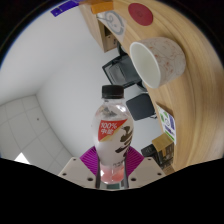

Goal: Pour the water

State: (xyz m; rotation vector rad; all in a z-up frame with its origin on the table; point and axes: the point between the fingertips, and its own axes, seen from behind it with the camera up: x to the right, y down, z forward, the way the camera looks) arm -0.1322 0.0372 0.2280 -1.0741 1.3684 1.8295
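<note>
1. One bottle, at 6 o'clock between two fingers.
2. One cup, at 1 o'clock.
3. One disc, at 12 o'clock.
4. One table, at 3 o'clock.

bottle blocks ahead; cup beyond, apparently close; white wall side open.

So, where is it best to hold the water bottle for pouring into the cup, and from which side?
Grip the bottle at its labelled middle, from the side, as the gripper does now: both pads press on the body below the white cap. The round, straight body fits between the fingers, and the neck stays free to tip toward the tilted white cup beyond it.
</note>
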